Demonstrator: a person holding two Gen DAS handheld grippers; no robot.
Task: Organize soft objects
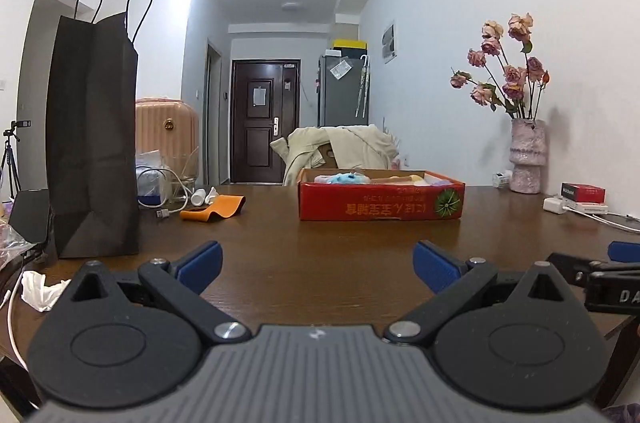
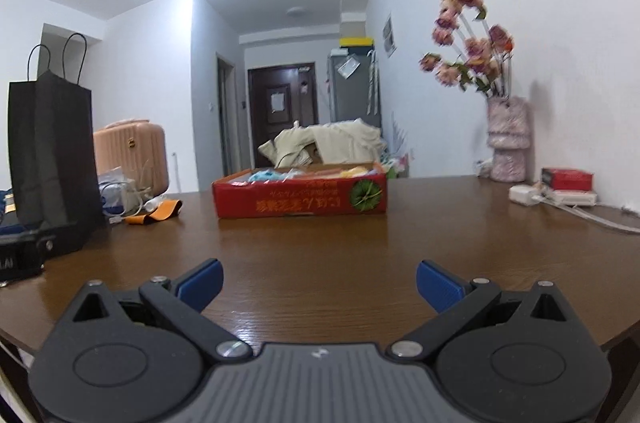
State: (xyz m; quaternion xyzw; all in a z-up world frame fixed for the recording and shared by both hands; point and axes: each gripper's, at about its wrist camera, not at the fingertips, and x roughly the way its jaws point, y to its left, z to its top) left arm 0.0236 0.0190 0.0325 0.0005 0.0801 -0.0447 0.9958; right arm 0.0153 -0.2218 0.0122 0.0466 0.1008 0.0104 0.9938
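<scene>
A shallow red cardboard box point(image 1: 380, 205) sits on the brown wooden table point(image 1: 312, 247), straight ahead. Soft items lie in it: a light blue plush point(image 1: 344, 178) and pale yellow pieces. The box also shows in the right wrist view point(image 2: 300, 199), a little left of centre. My left gripper point(image 1: 318, 265) is open and empty, low over the table's near side, well short of the box. My right gripper point(image 2: 319, 287) is open and empty too, beside the left one; its body shows at the left wrist view's right edge point(image 1: 600, 279).
A tall black paper bag point(image 1: 94, 143) stands at the left, with an orange strap point(image 1: 216, 207), cables and a glass bowl point(image 1: 180, 175) behind it. A vase of dried roses point(image 1: 524, 159), a red packet point(image 1: 582, 191) and chargers are at the right. White tissue point(image 1: 40, 289) lies near left.
</scene>
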